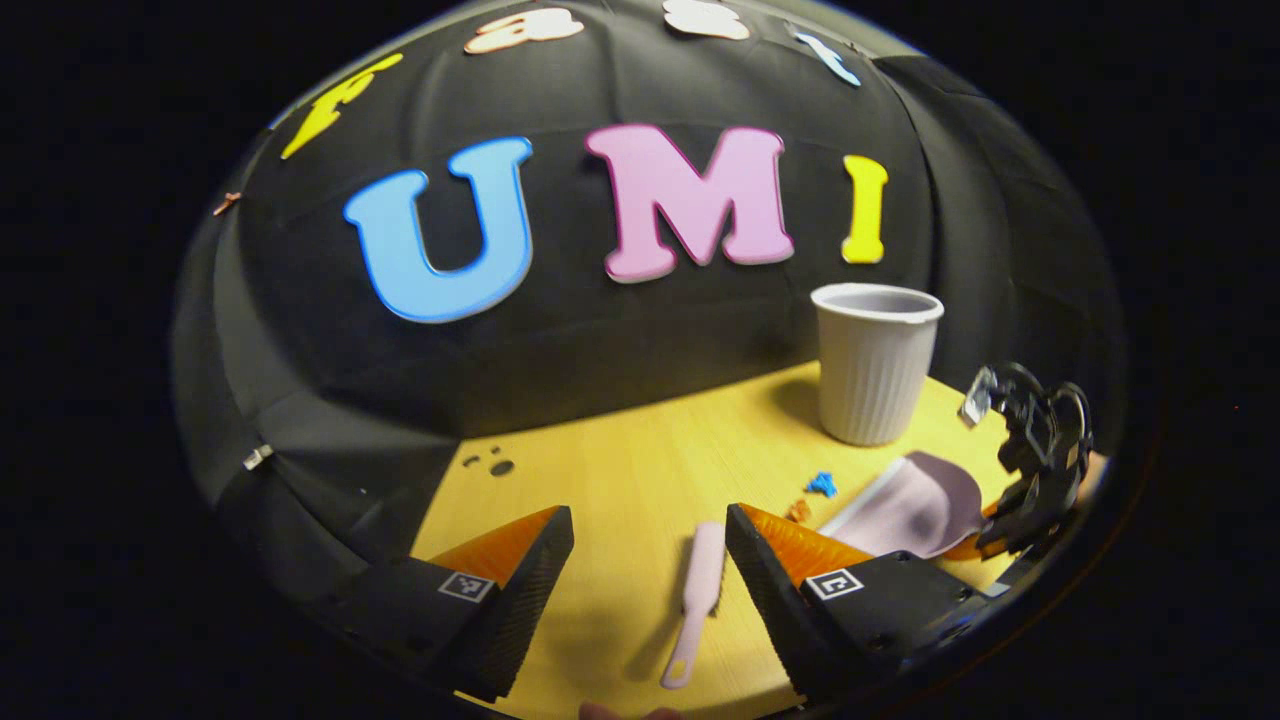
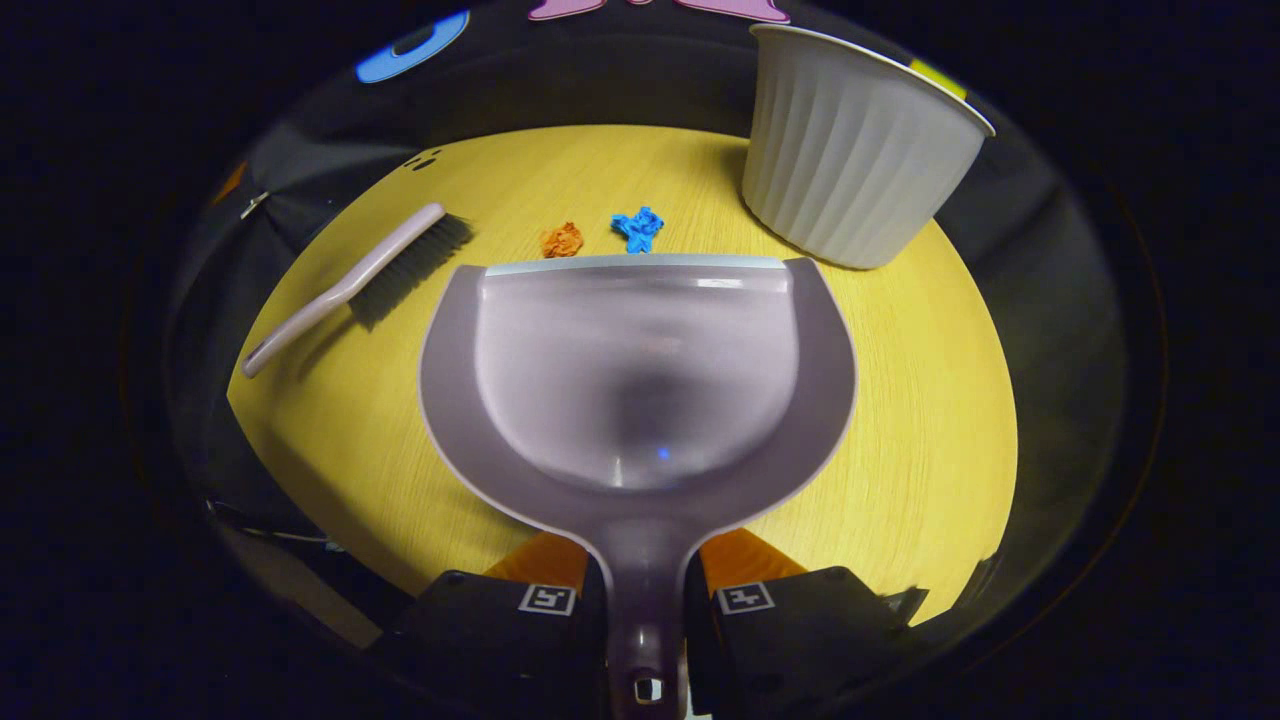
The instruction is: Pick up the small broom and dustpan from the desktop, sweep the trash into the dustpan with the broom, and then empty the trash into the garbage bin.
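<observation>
Right gripper (image 2: 640, 600) pinches the dustpan (image 2: 640, 370) handle. Left gripper (image 1: 650, 580) is spread above the broom (image 1: 697, 600) on the counter (image 1: 620, 470); the handle runs lengthwise between its fingers, nearer the right-hand one.

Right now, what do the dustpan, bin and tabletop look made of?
Dustpan: smooth moulded plastic, semi-gloss; light glints along its front lip.
Bin: matte ribbed plastic, judging by the even vertical flutes and rolled rim.
Tabletop: wood or wood-look laminate; fine grain lines, low sheen. Which one can't be told.
</observation>
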{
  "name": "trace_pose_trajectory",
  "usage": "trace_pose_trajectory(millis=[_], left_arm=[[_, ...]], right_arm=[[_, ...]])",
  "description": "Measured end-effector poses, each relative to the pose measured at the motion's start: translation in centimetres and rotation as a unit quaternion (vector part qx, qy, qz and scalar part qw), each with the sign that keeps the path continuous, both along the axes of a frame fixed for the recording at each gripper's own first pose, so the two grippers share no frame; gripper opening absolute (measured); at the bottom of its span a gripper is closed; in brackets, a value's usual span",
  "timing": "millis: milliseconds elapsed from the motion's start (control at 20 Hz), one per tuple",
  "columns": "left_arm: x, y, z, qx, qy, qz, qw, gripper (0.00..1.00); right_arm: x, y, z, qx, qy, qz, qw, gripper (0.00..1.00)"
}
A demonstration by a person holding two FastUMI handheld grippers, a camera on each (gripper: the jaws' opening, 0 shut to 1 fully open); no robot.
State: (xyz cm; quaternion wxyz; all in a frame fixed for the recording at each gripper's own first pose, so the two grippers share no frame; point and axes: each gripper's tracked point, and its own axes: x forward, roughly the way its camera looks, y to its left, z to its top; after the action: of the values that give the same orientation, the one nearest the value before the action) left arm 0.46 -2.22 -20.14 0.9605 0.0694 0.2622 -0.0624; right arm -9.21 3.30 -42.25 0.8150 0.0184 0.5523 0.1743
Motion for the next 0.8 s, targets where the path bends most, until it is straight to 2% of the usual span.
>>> trace_pose_trajectory(millis=[100,150,200,250,400,700,750,800], left_arm=[[-0.8,-0.8,-3.5,-0.004,0.062,-0.026,0.998,0.95],[-0.9,-1.0,-5.1,-0.005,0.086,-0.032,0.996,0.94],[-1.4,-1.0,-6.6,-0.004,0.108,-0.034,0.994,0.93],[-1.8,-1.2,-7.9,-0.004,0.127,-0.035,0.991,0.93],[-2.0,-1.0,-11.3,0.005,0.169,-0.038,0.985,0.91],[-1.1,-0.9,-16.8,-0.008,0.246,-0.008,0.969,0.88],[-0.9,-0.9,-17.2,-0.009,0.250,-0.003,0.968,0.87],[-0.8,-0.9,-17.8,-0.010,0.254,-0.001,0.967,0.84]], right_arm=[[-0.9,-0.5,1.1,-0.003,0.002,0.008,1.000,0.36],[-1.3,-0.7,1.5,-0.003,0.005,0.007,1.000,0.31],[-1.5,-0.8,1.8,-0.001,0.006,0.004,1.000,0.41],[-1.7,-1.0,2.2,0.000,0.006,0.001,1.000,0.36],[-2.4,-1.5,3.0,0.000,0.005,-0.003,1.000,0.36],[-4.1,-2.2,3.8,-0.005,0.012,0.002,1.000,0.36],[-4.4,-2.2,3.9,-0.002,0.014,0.003,1.000,0.41],[-4.6,-2.1,4.0,0.000,0.015,0.004,1.000,0.41]])
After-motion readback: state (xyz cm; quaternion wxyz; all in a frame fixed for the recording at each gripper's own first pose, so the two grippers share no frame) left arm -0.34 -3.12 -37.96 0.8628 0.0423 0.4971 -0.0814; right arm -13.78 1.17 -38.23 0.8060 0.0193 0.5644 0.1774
